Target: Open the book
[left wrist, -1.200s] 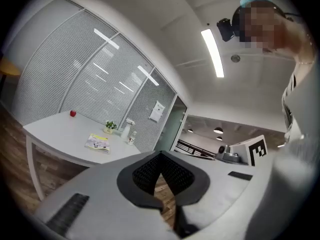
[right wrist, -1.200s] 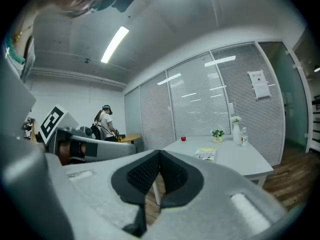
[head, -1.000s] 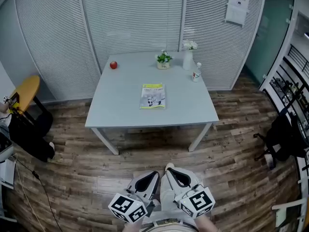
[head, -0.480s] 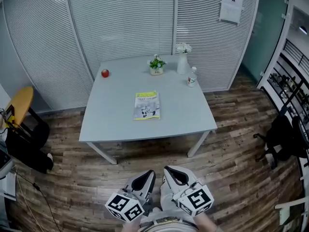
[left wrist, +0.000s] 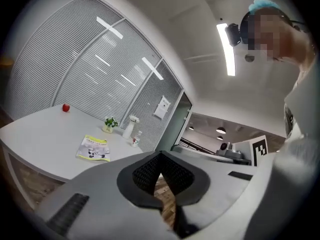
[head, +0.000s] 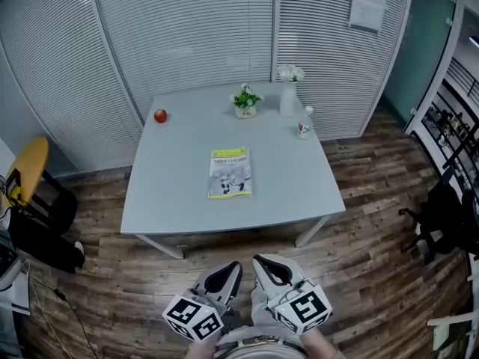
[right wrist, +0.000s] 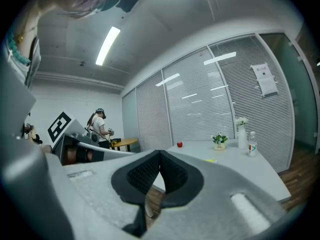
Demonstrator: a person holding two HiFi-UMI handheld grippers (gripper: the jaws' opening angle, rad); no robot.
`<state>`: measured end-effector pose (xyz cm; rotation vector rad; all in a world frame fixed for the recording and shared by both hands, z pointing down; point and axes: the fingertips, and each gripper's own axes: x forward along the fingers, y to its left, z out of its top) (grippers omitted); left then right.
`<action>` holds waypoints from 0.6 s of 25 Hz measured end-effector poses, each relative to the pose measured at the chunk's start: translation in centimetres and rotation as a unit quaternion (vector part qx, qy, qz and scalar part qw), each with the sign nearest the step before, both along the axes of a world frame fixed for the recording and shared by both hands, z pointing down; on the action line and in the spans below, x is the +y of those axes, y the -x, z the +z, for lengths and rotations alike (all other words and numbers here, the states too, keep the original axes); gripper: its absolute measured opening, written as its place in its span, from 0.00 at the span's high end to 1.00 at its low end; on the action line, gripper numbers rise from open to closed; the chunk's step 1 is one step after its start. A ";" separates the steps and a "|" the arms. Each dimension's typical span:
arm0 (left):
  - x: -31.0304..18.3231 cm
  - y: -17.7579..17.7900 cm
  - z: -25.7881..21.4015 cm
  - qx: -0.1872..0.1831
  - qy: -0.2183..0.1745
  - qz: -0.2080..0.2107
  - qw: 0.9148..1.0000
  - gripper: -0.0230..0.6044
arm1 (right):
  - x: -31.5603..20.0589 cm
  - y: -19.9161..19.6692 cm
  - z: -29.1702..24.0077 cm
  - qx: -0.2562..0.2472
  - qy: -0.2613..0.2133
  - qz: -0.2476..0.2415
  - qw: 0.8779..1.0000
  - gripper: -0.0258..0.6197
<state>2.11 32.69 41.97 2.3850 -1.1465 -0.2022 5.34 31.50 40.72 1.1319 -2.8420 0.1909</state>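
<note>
The book [head: 230, 173] lies closed and flat, cover up, on the worktop [head: 165, 200]. Its cover has a yellow-green top band over a pale grey picture. It lies well ahead of the left hand-held gripper [head: 230, 269] and the right hand-held gripper [head: 263, 264], apart from both.

- bright, even, cool indoor light; a ceiling strip light [left wrist: 227, 49] blows out white in each gripper view.
- pale streaks of glare lie on the blinds [left wrist: 100, 64].
- the table [head: 179, 208] casts a soft shadow on the floor [head: 374, 275].
- strong fisheye bending, with dark corners in the gripper views.
- the book [head: 230, 173] print is too small to read.
</note>
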 end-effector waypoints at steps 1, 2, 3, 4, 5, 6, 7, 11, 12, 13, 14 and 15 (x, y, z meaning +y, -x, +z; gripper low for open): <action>-0.8 -0.1 0.0 -0.003 0.002 0.002 1.000 0.97 | -0.7 -0.1 -0.1 0.002 0.000 0.000 1.000 0.96; -1.6 -0.3 0.0 -0.006 0.002 0.003 1.000 0.97 | -1.4 -0.2 -0.3 0.005 0.000 0.000 1.000 0.96; -2.4 -0.5 -0.1 -0.008 0.003 0.006 1.000 0.97 | -2.1 -0.3 -0.4 0.009 -0.001 0.000 1.000 0.96; -3.3 -0.7 -0.3 -0.009 0.004 0.008 1.000 0.97 | -3.0 -0.5 -0.4 0.013 -0.001 0.001 1.000 0.96; -4.3 -0.9 -0.5 -0.012 0.004 0.010 1.000 0.97 | -3.9 -0.7 -0.5 0.015 -0.001 0.001 1.000 0.96; -5.3 -1.2 -0.6 -0.014 0.003 0.013 1.000 0.97 | -4.8 -0.9 -0.6 0.014 -0.001 0.001 1.000 0.96; -6.3 -1.5 -0.6 -0.017 0.002 0.016 1.000 0.97 | -5.8 -1.1 -0.7 0.013 -0.001 0.000 1.000 0.96; -10.4 -2.9 -1.0 -0.021 -0.003 0.021 1.000 0.97 | -9.5 -2.1 -1.3 0.011 -0.006 -0.005 1.000 0.96; -11.4 -3.3 -1.0 -0.022 -0.003 0.021 1.000 0.97 | -10.4 -2.3 -1.4 0.011 -0.007 -0.005 1.000 0.96; -12.3 -3.5 -1.0 -0.022 -0.003 0.020 1.000 0.97 | -11.3 -2.6 -1.4 0.011 -0.008 -0.006 1.000 0.96; -13.1 -3.7 -1.0 -0.022 -0.003 0.018 1.000 0.97 | -12.1 -2.8 -1.5 0.009 -0.008 -0.007 1.000 0.96; -13.8 -3.8 -1.0 -0.020 -0.002 0.015 1.000 0.97 | -12.9 -2.9 -1.5 0.009 -0.008 -0.009 1.000 0.96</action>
